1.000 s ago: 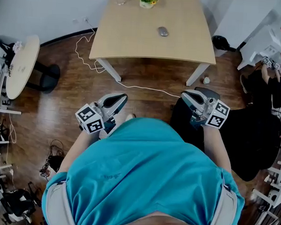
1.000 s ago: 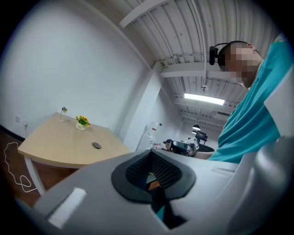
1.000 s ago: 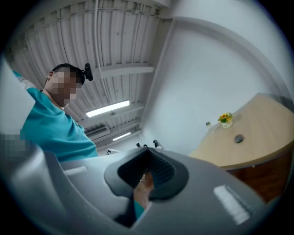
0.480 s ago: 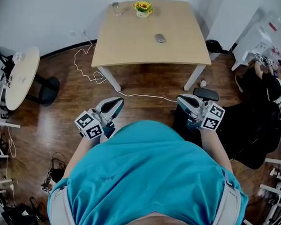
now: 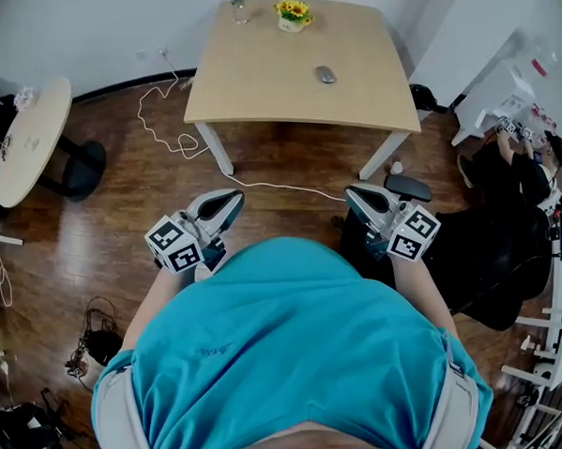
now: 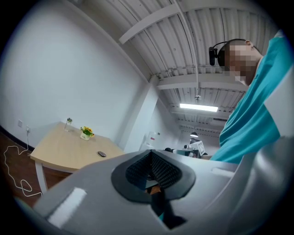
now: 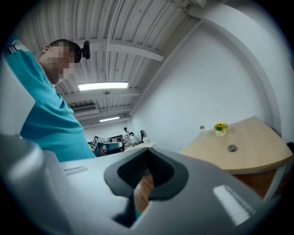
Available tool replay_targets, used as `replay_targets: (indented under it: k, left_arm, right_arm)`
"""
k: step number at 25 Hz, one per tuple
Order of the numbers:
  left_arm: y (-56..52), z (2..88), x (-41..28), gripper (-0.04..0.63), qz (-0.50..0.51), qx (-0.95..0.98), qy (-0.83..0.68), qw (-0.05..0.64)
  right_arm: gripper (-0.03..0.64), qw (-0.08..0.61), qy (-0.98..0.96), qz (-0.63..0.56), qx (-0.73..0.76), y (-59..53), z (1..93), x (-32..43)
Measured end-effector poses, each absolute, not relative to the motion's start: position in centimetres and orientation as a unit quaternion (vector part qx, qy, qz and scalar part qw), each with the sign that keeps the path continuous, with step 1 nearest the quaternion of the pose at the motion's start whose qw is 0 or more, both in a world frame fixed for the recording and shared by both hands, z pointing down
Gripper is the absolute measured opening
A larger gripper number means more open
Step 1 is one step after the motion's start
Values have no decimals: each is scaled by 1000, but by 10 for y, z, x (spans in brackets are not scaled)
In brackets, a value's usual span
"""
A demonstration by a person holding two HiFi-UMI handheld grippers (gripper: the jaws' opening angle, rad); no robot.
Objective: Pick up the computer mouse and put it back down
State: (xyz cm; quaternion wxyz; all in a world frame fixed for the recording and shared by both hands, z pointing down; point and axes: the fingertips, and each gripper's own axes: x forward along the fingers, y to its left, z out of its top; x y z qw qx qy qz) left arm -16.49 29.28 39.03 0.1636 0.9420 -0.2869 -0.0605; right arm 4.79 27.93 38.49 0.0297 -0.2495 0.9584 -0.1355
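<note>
Bare tabletop [image 5: 260,82] around mouse [image 5: 325,75], flowerpot [image 5: 293,13] behind

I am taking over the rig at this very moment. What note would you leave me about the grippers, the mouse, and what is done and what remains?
Left gripper: jaws together, empty, held level in front of the body.
Right gripper: the same, jaws together and empty.
Computer mouse: lies on the wooden table, right of its middle, apart from the flower pot at the far edge. Both grippers are over the floor, well short of the table.
Done: nothing; the mouse is untouched.
Left: step up to the table, open one gripper, lift the mouse, set it back down.
</note>
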Motion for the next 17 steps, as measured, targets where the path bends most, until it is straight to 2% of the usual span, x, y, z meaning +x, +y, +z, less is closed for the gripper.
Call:
replay_targets:
  k: [17]
  left_arm:
    - [302, 391, -167, 5, -61, 940, -292, 165]
  right_arm:
    - [0, 26, 961, -129, -242, 288, 386, 47]
